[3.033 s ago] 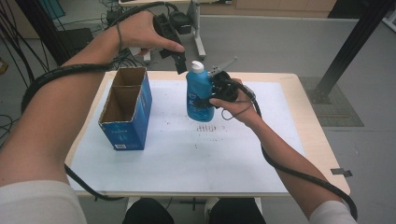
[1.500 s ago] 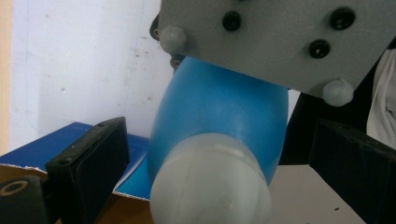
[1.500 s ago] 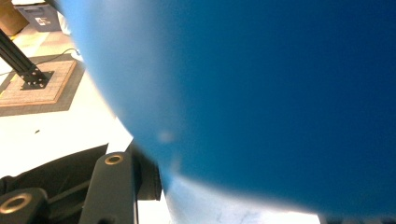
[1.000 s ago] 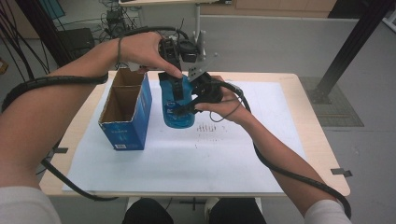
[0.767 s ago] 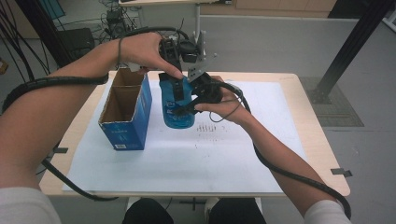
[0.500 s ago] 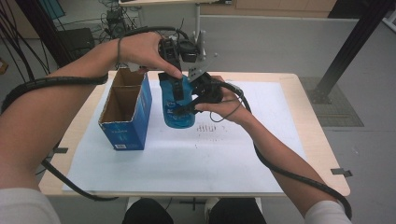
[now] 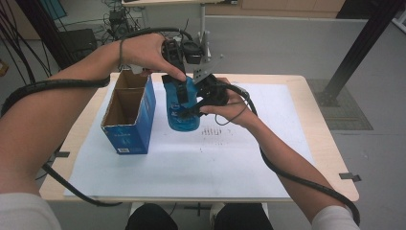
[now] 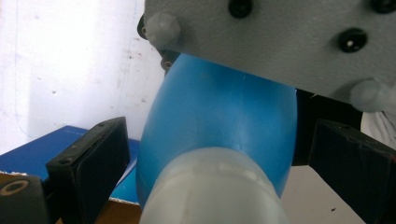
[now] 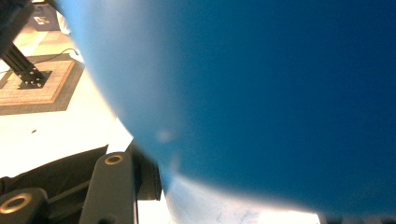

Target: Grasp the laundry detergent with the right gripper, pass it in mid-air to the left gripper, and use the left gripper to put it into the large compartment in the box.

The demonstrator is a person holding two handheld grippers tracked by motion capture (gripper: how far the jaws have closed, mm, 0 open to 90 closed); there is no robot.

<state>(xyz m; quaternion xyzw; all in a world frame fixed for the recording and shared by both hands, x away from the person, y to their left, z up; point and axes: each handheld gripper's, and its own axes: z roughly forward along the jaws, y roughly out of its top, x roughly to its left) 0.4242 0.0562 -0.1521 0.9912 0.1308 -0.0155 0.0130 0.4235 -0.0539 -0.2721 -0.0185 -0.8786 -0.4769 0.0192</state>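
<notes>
A blue bottle (image 7: 182, 117) with a white cap stands just right of the open blue cardboard box (image 7: 129, 136). My right gripper (image 7: 190, 108) comes in from the right and is shut on the bottle's body. In the right gripper view the blue bottle wall (image 9: 261, 93) sits close against one finger (image 9: 112, 186). My left gripper (image 7: 183, 92) points down over the bottle's top and hides the cap in the high view. In the left gripper view its jaws stand either side of the white cap (image 8: 215, 191), with a gap on both sides.
A white sheet (image 7: 230, 163) covers most of the wooden table (image 7: 330, 158). The box's top is open, and its rim (image 8: 70, 140) lies under my left jaw. The right gripper's grey plate (image 8: 280, 37) is just beyond the bottle. Cables trail along both forearms.
Since three seconds ago the bottle has shifted left toward the box, and my left gripper has come down over its cap. Over the last second nothing has moved.
</notes>
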